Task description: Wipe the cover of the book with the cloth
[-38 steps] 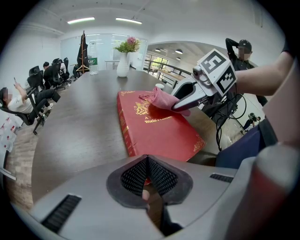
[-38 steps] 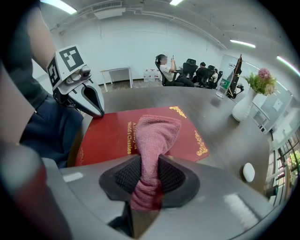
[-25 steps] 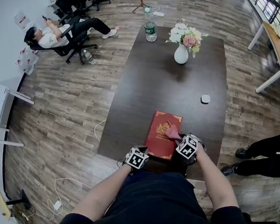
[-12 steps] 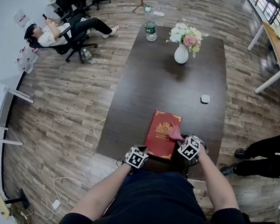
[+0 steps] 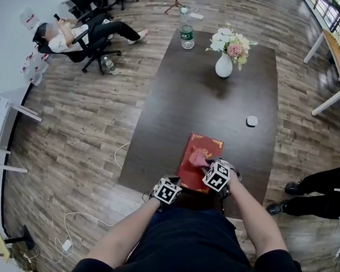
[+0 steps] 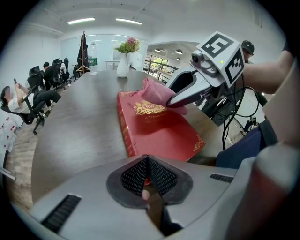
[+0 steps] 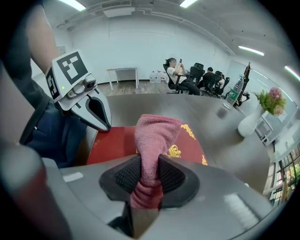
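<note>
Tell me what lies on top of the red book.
A pink cloth, pinched in the right claw, rests on the book cover by the gold emblem. The cover under the cloth is hidden.

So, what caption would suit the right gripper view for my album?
Right tongs clamp a pink cloth over a red book on a dark table.

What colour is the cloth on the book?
The cloth is pink; clearest in right gripper view.
</note>
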`<state>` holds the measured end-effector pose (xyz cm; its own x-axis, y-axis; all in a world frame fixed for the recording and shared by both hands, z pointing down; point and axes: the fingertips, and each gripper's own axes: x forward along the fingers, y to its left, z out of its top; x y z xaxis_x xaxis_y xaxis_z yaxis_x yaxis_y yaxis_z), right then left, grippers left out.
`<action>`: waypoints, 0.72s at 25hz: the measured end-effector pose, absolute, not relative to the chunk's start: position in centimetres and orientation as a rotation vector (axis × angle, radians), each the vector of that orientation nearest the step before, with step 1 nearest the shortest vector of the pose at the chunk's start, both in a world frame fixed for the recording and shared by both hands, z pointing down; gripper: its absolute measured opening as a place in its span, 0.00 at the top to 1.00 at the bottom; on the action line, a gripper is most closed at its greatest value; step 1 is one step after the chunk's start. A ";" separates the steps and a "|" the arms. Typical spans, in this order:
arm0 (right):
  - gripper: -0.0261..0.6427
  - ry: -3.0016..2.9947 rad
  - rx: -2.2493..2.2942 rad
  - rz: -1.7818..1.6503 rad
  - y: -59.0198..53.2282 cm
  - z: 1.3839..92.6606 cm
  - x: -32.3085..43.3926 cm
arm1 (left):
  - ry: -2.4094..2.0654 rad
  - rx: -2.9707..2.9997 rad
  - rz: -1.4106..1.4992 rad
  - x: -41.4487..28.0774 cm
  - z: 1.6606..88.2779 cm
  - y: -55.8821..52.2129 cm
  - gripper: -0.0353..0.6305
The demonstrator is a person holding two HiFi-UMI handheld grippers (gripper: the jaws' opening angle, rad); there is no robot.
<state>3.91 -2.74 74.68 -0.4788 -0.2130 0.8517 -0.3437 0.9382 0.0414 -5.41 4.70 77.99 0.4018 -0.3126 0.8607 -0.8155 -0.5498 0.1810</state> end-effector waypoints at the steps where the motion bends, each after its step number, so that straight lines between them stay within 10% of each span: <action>1: 0.80 -2.089 0.385 0.156 -2.8 74.7 3.3 | -0.957 2.066 1.078 -5.3 78.0 4.7 0.95; 18: 0.80 -2.117 0.264 0.105 -2.9 75.4 -4.6 | -0.947 2.049 1.075 -5.4 77.9 4.9 0.95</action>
